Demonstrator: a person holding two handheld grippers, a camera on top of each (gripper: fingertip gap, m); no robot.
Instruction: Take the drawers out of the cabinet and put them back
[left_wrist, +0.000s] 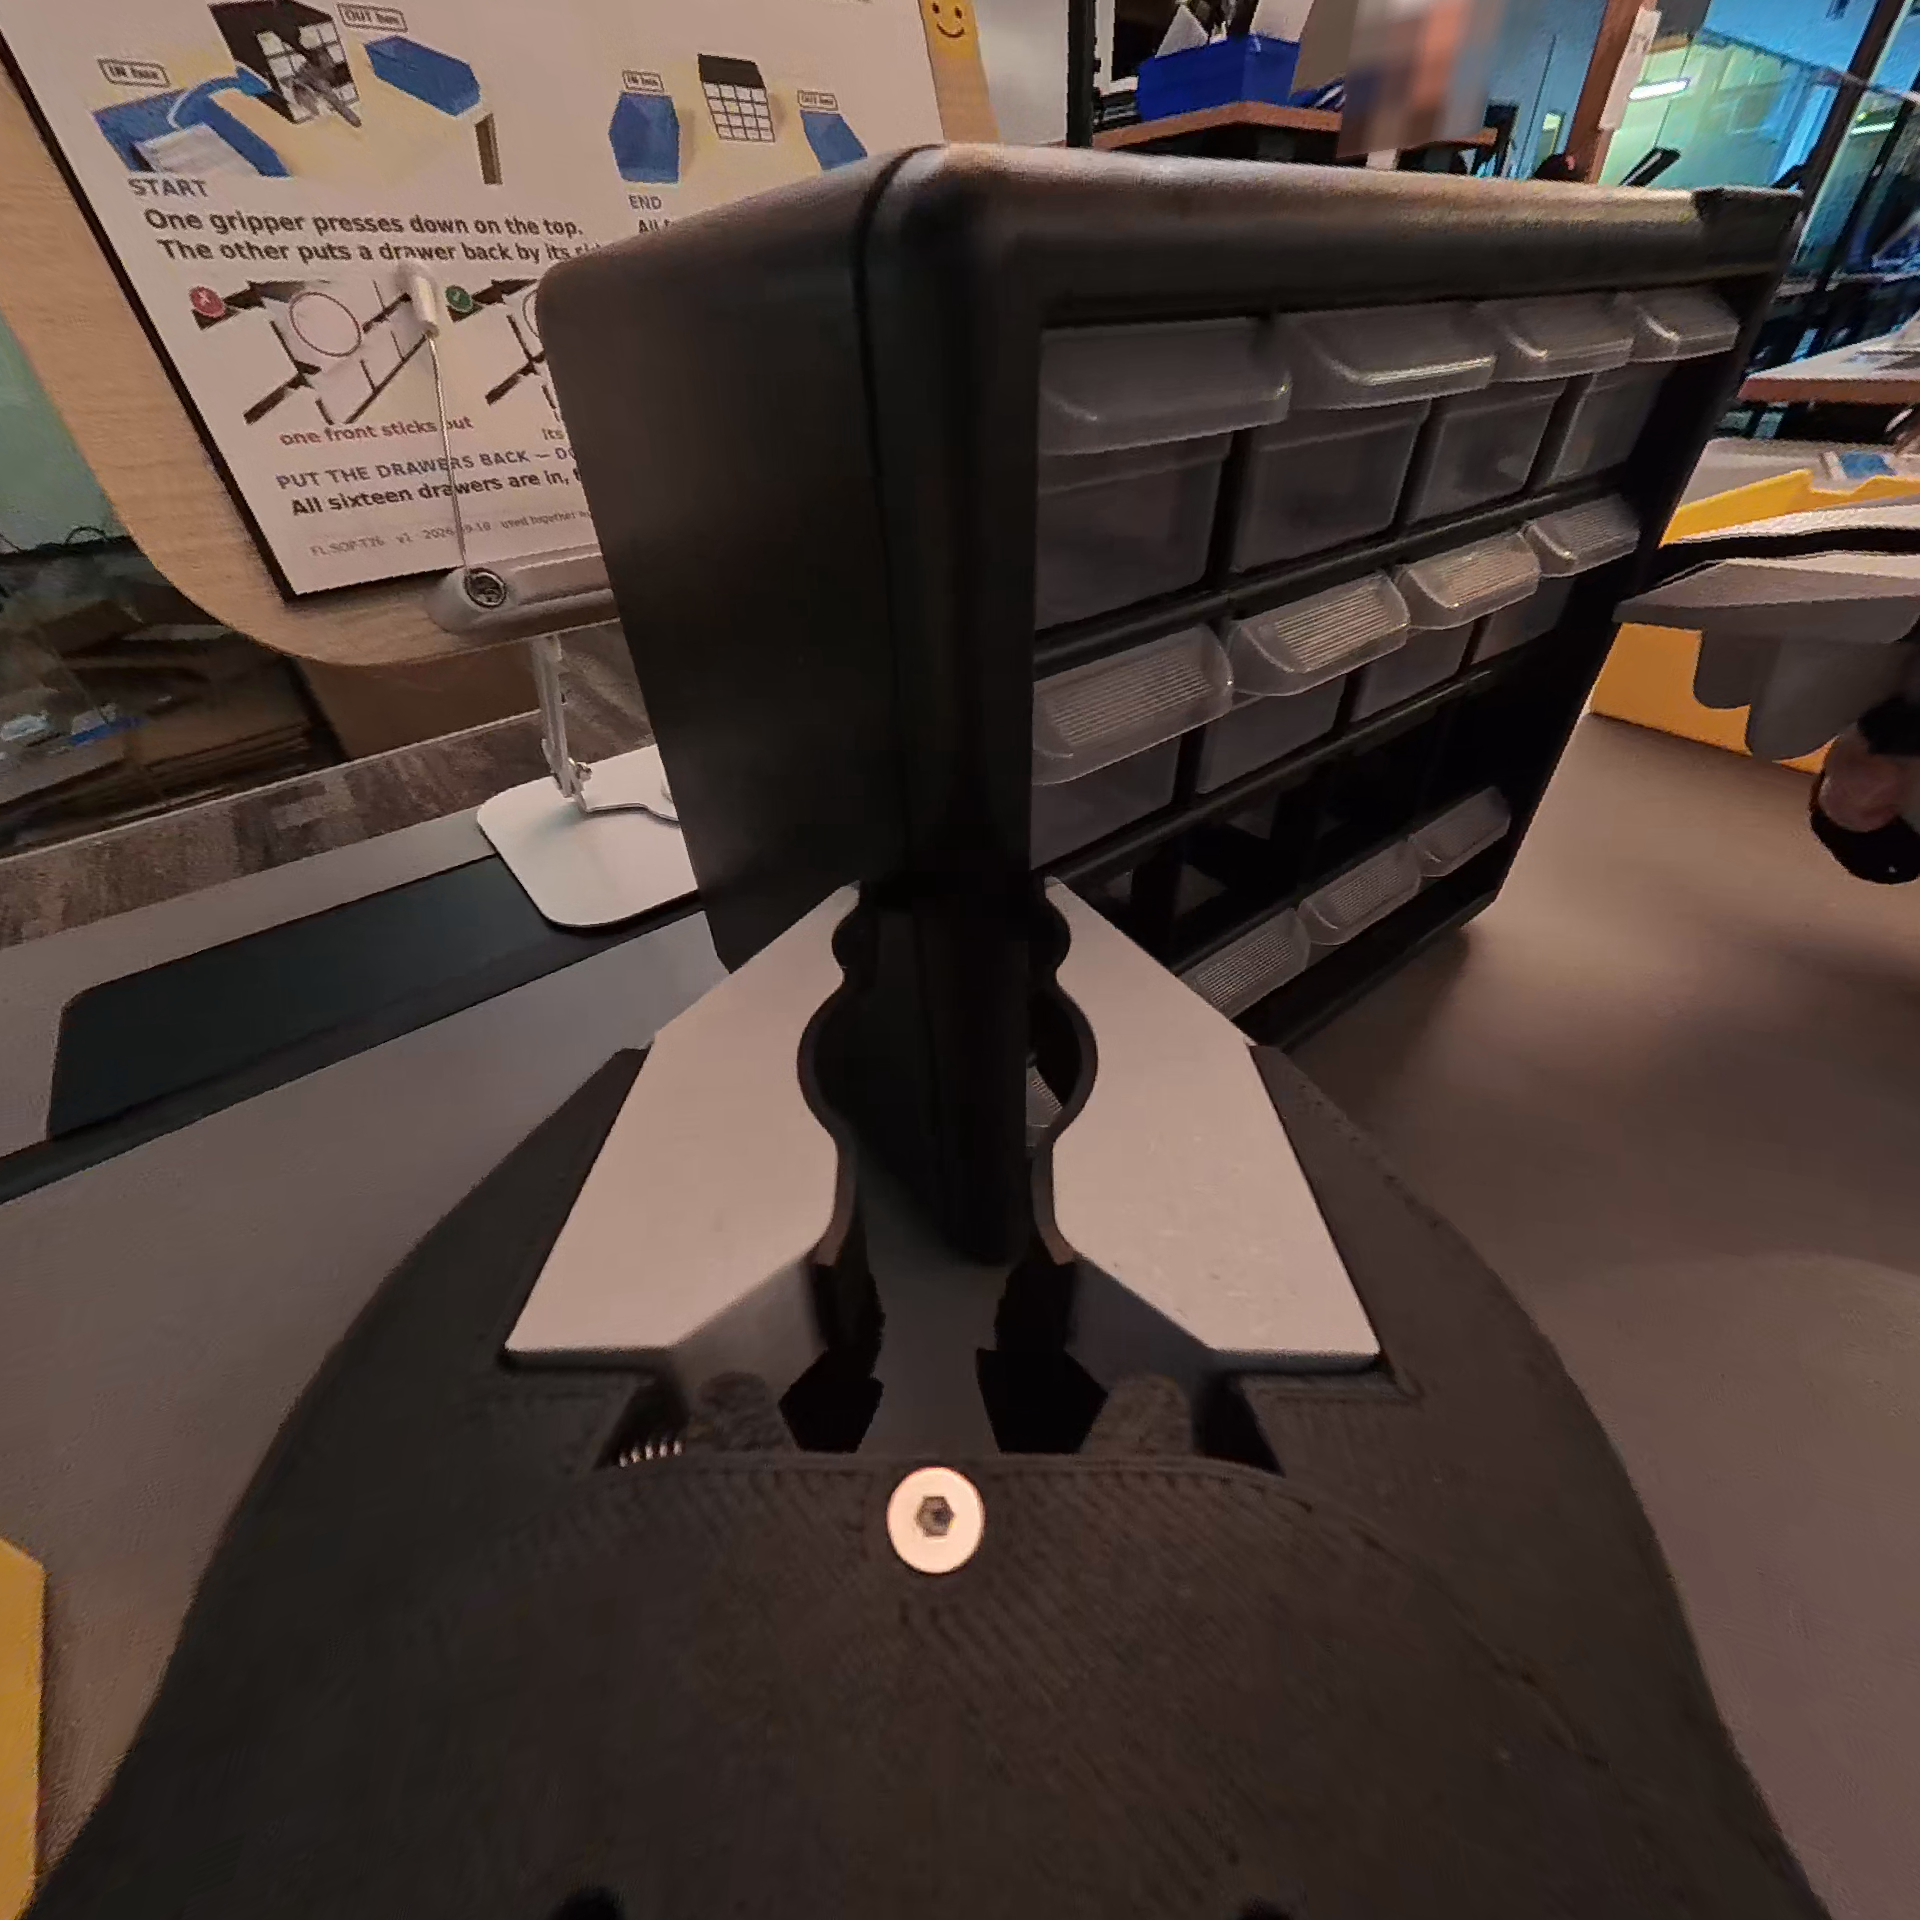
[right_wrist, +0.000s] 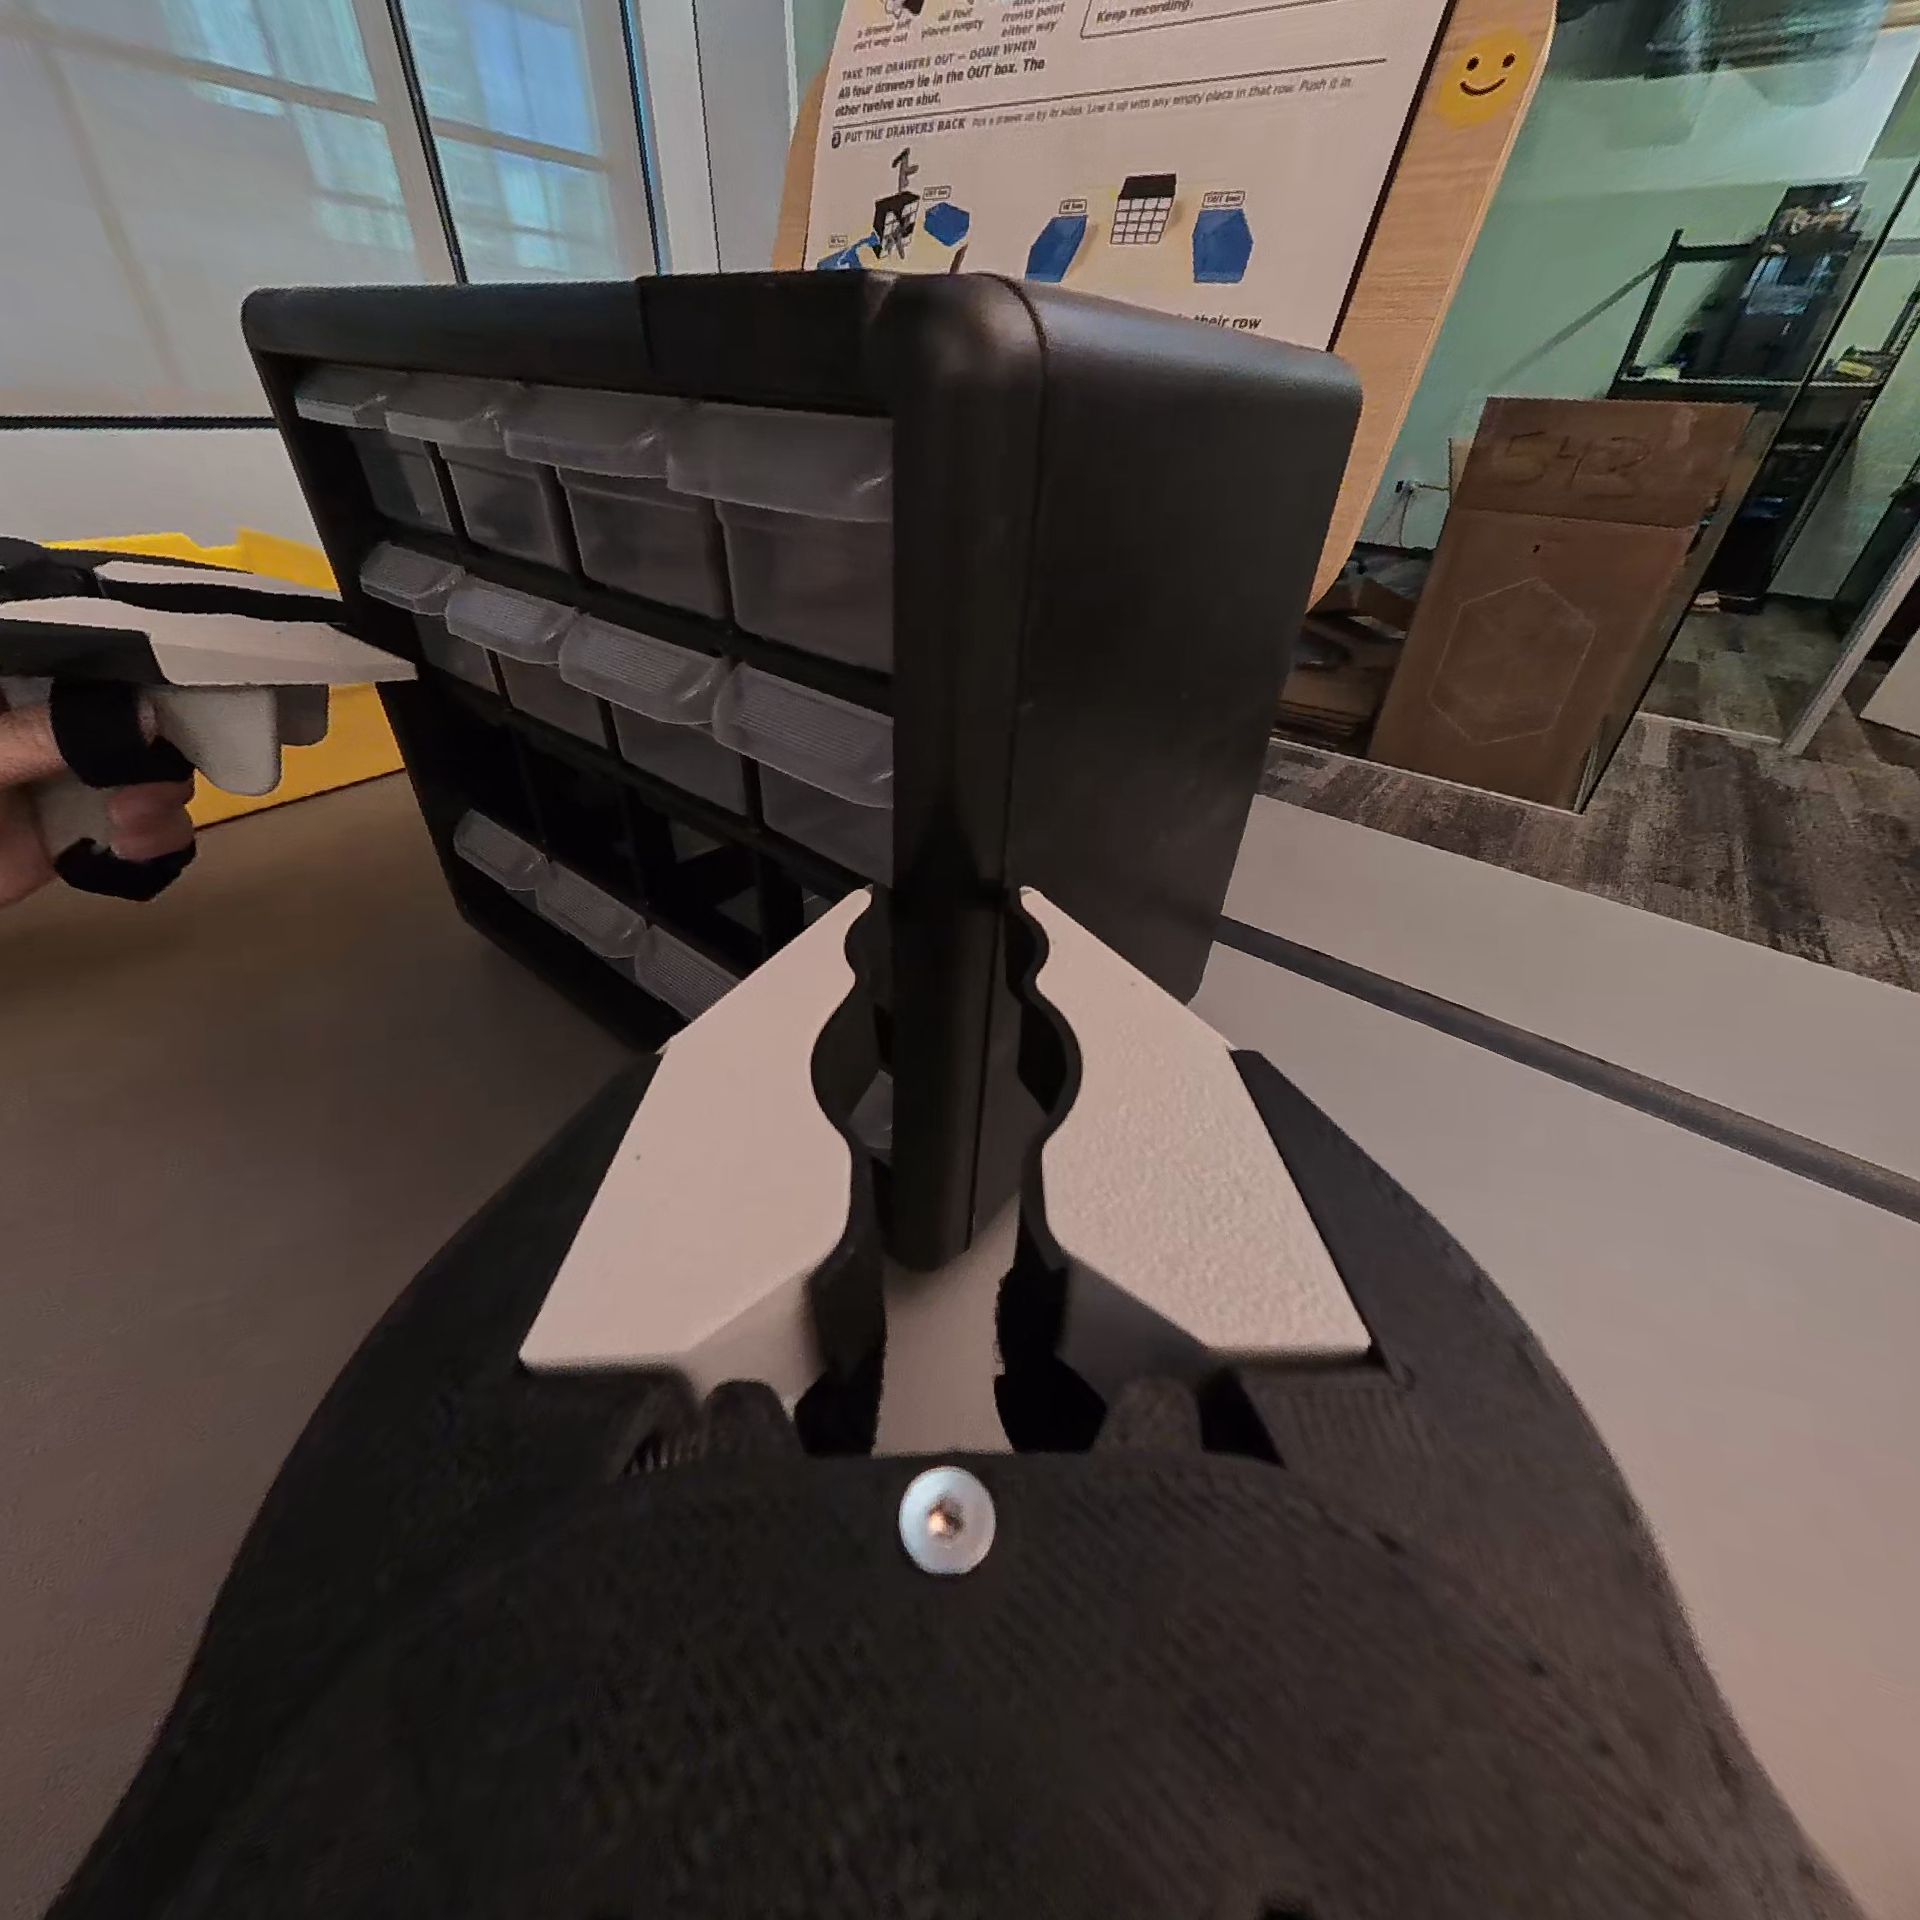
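1. Centrally, left tongs (left_wrist: 951, 1049) and right tongs (right_wrist: 940, 1060) are each clamping a front corner edge of the cabinet (left_wrist: 1195, 623) standing on the tabletop (left_wrist: 1558, 1195).
2. Drawers (left_wrist: 1143, 457) are filling the upper rows; the third row is gaping.
3. Judged: repositioning step; next, releasing and refilling.

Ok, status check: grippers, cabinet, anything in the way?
Left gripper shut on cabinet left front corner. Right gripper shut on right front corner. Third drawer row empty, other rows filled. Yellow bin behind, nothing blocking.
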